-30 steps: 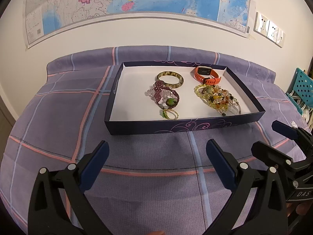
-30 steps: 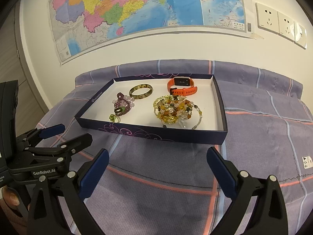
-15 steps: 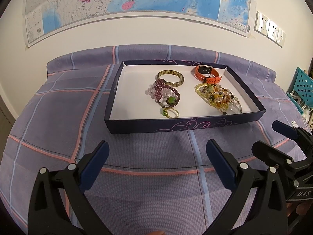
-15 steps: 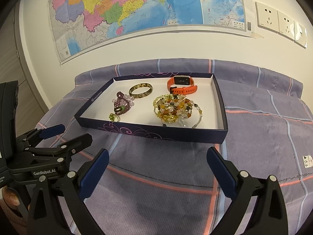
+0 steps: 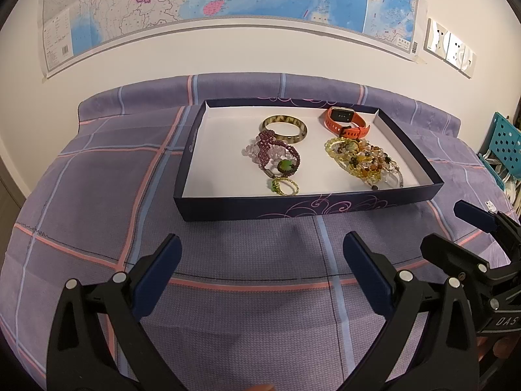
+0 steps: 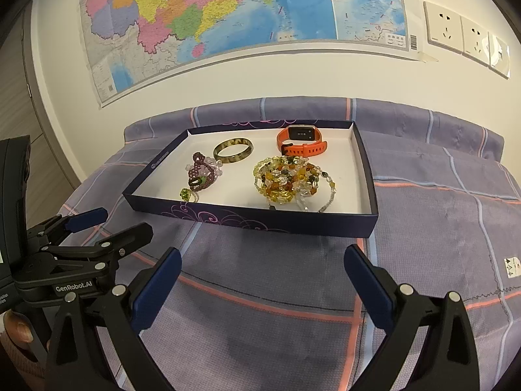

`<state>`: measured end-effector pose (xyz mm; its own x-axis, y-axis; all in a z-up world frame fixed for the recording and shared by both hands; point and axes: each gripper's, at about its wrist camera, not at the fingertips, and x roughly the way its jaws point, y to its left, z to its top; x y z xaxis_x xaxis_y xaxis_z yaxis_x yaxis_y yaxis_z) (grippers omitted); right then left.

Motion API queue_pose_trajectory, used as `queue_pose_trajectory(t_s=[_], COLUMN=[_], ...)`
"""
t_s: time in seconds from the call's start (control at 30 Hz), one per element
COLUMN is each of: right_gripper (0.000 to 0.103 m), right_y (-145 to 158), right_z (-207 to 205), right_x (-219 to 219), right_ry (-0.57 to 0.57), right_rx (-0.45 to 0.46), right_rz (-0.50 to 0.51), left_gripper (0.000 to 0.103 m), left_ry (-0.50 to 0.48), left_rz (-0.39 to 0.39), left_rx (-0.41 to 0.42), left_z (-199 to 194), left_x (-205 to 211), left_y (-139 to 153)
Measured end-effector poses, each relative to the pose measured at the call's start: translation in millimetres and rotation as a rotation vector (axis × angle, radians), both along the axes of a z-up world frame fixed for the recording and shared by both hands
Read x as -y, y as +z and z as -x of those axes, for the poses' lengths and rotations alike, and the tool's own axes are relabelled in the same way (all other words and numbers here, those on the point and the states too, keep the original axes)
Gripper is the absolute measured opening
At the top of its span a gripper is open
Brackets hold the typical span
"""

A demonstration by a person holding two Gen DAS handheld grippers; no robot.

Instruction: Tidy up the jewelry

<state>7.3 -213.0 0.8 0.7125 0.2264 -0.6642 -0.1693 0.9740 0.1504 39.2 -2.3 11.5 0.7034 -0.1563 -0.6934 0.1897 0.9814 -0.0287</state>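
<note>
While both grippers hang short of the tray (image 5: 306, 207), all the jewelry in view lies inside it, on its white floor. The left gripper (image 5: 260, 260) stands wide open with nothing between its blue pads; the right gripper (image 6: 262, 272) is spread as wide and is likewise empty. Both are on the near side of the tray, above the checked cloth (image 5: 97, 195), probably so that each camera takes in the whole tray.

Contents, relative to the tray:
- Bangle (image 5: 284, 128): flat, toward the far wall, near the middle.
- Watch (image 5: 345, 122): far right corner, strap closed in a loop.
- Purple bracelet (image 5: 276, 158): centre, just on the near side of the bangle, with a green stone at its near end.
- Green ring (image 5: 284, 186): close to the near wall, just beside the purple bracelet; whether they touch cannot be told.
- Amber beads (image 5: 363, 161): right half, heaped in one tangle, with clear strands trailing toward the near right corner.

The left third of the tray floor is bare. The pieces lie apart in loose groups, which fits either a sorted lot or a lot awaiting sorting; the tangled heap would be the hardest to grip cleanly, since one strand is likely to drag the others.
</note>
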Motion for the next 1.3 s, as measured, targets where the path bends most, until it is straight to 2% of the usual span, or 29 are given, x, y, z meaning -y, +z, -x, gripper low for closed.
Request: queue_pose_trajectory(t_s=[1.3], right_gripper=[0.096], right_y=[0.0], right_z=[-0.3], right_x=[2.3], right_ry=[-0.006], right_rx=[0.001], right_rz=[-0.005], left_gripper=[0.098], left_ry=[-0.005], left_rz=[-0.01], left_rx=[-0.008], left_z=[1.0], left_x=[2.3], left_y=[-1.1])
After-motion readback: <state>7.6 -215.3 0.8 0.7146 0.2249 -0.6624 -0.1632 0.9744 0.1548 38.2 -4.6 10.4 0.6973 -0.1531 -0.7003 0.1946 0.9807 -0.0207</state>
